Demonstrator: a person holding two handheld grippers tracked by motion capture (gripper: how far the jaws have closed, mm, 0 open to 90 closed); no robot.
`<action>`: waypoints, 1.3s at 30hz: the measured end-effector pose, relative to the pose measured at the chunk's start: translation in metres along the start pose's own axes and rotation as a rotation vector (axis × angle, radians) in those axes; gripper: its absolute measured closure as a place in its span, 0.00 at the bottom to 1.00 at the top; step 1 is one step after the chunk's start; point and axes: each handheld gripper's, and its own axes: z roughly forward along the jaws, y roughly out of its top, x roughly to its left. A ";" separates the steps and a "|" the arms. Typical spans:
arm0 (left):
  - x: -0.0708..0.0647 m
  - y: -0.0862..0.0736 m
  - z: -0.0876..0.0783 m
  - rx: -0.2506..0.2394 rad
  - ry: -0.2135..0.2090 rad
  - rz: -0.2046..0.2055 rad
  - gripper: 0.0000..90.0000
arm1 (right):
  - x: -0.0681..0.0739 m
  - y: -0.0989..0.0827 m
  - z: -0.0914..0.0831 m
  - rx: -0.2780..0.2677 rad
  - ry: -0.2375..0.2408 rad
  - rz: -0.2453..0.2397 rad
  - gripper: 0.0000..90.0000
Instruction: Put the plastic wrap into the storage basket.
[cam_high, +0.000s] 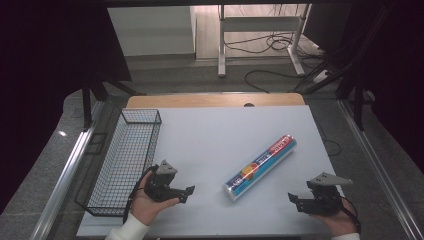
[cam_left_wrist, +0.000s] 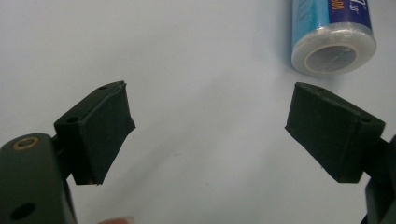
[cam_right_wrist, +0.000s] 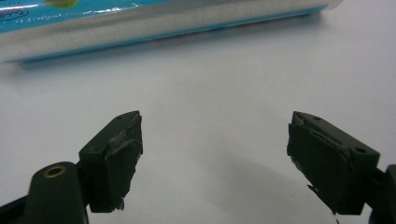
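White sheeting covers the worktop (cam_high: 210, 135). Centre-right, a blue foil-wrapped roll (cam_high: 260, 167) lies diagonally, 7 to 1 o'clock. At 9 o'clock a wire basket (cam_high: 125, 160) is set. Left tongs (cam_high: 188, 193) and right tongs (cam_high: 293, 200) are held wide open, gripping nothing.

The roll (cam_high: 260, 167) is blue with red, white and orange print under clear shiny wrap. The desk (cam_high: 210, 145) is pale grey-white, its 12 o'clock edge wood-brown. The wire basket (cam_high: 125, 160) and both grippers' jaws are black.
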 end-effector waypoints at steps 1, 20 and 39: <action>0.000 0.000 0.000 0.000 0.000 0.000 0.16 | 0.000 0.000 0.000 0.000 0.000 0.000 0.21; 0.003 -0.005 -0.013 -0.021 -0.029 -0.025 0.16 | 0.006 0.005 -0.002 -0.027 0.007 -0.012 0.22; 0.000 -0.002 -0.004 0.014 -0.015 0.009 0.16 | 0.015 0.003 -0.005 -0.045 0.048 -0.032 0.22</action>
